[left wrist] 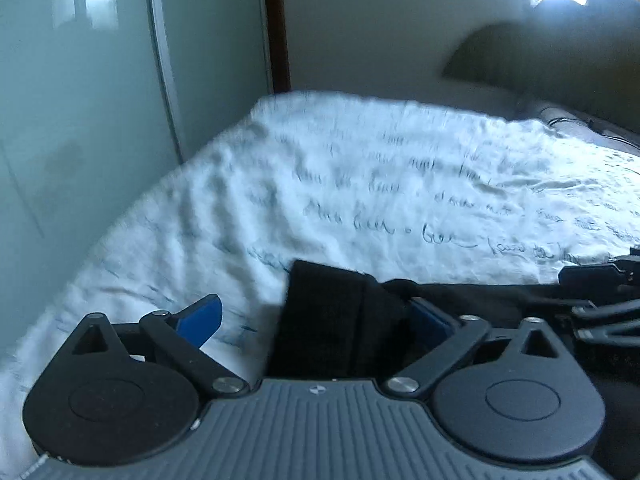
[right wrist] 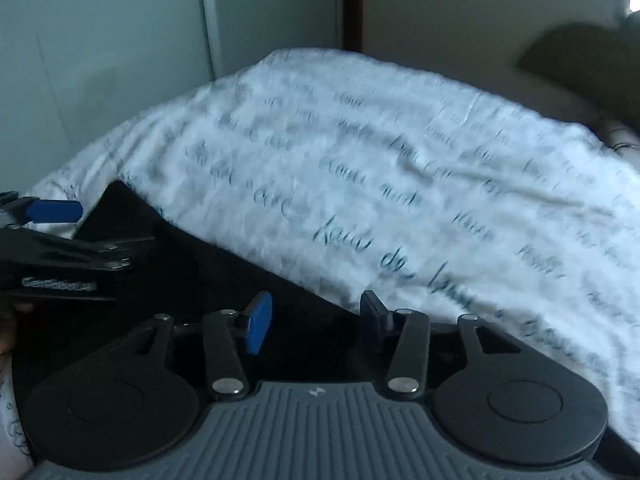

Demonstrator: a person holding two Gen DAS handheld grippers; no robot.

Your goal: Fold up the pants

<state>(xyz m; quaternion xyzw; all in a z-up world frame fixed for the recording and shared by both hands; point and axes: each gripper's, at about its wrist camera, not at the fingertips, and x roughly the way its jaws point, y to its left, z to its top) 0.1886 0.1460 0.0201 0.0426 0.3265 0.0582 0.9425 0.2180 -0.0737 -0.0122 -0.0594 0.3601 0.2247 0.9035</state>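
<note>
Left gripper (left wrist: 316, 316): jaws spread wide, blue pads (left wrist: 202, 318) well apart, with a thick bunched fold of the black pants (left wrist: 328, 320) standing between them. The fold lies against the right pad and well clear of the left one, so the pads don't pinch it. Right gripper (right wrist: 316, 320): jaws part open, its blue pad (right wrist: 258, 322) on the left and the dark finger on the right apart. Black fabric (right wrist: 224, 264) lies under and between them, and neither pad visibly presses on it (fabric is dark, so contact at the tips is hard to read). The pants run as a low black band along the near edge of the bed, from the left gripper across to the right one; in the right wrist view their far edge cuts diagonally across the sheet. Each gripper shows in the other's view, close beside it over the cloth. Beyond: white bedsheet (left wrist: 400, 184) with handwritten-script print, wrinkled, covering the mattress. Past it, pale cabinet doors (left wrist: 80, 100) on the left, a dark vertical post (left wrist: 278, 24) and a plain wall. A dark olive rounded shape (left wrist: 532, 60) sits at the far right (blurred, can't identify).
</note>
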